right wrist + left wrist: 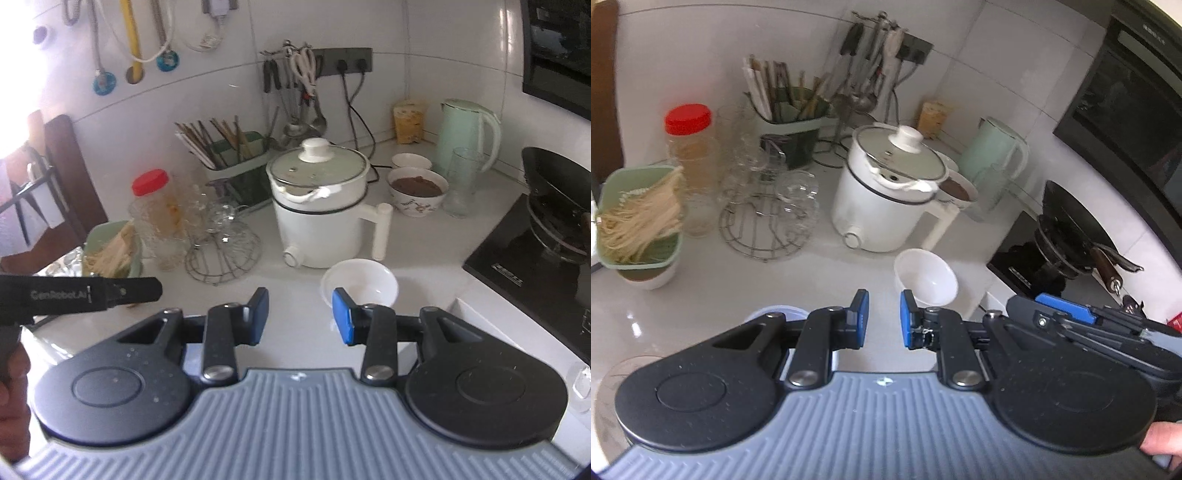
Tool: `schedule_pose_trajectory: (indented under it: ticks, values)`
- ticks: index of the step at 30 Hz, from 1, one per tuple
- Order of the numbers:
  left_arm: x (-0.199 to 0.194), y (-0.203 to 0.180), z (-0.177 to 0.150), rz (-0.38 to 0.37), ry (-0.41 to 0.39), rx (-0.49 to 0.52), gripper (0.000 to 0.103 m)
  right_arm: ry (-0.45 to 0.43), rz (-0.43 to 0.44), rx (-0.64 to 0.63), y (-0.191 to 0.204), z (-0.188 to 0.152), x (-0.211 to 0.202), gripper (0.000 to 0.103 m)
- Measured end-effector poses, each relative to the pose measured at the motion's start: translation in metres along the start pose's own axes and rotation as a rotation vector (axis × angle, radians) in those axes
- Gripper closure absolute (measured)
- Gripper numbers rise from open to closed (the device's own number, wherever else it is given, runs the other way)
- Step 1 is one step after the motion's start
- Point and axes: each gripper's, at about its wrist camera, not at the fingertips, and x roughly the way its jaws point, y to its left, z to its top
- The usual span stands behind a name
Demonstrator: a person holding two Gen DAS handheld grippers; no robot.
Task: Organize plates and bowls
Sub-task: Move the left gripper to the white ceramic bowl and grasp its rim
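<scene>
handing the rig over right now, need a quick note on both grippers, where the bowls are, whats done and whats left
Left gripper: as closed as it goes, with only a narrow gap showing between its fingers and nothing in it.
Right gripper: partly open, empty.
Empty white bowl: on the counter, just ahead of both grippers, in front of the white electric pot.
Bowl with brown contents and a small white bowl sit behind the pot, beside the mint kettle.
Done: nothing visibly stacked yet.
Left: likely pick up the empty white bowl and group it with the others. No plate is clearly identifiable.
</scene>
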Motion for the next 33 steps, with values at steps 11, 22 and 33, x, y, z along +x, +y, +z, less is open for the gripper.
schedule_pose_trajectory:
  ticks: [11, 22, 33]
  values:
    - [0.059, -0.015, 0.013, 0.022, 0.058, 0.046, 0.083, -0.021, -0.077, 0.059, -0.038, 0.012, 0.021, 0.062]
    - [0.134, -0.013, 0.040, 0.056, 0.126, 0.024, 0.074, 0.045, -0.077, 0.097, -0.079, 0.023, 0.078, 0.062]
    - [0.202, -0.018, 0.053, 0.062, 0.236, 0.055, 0.053, 0.151, -0.075, 0.154, -0.108, 0.026, 0.138, 0.056]
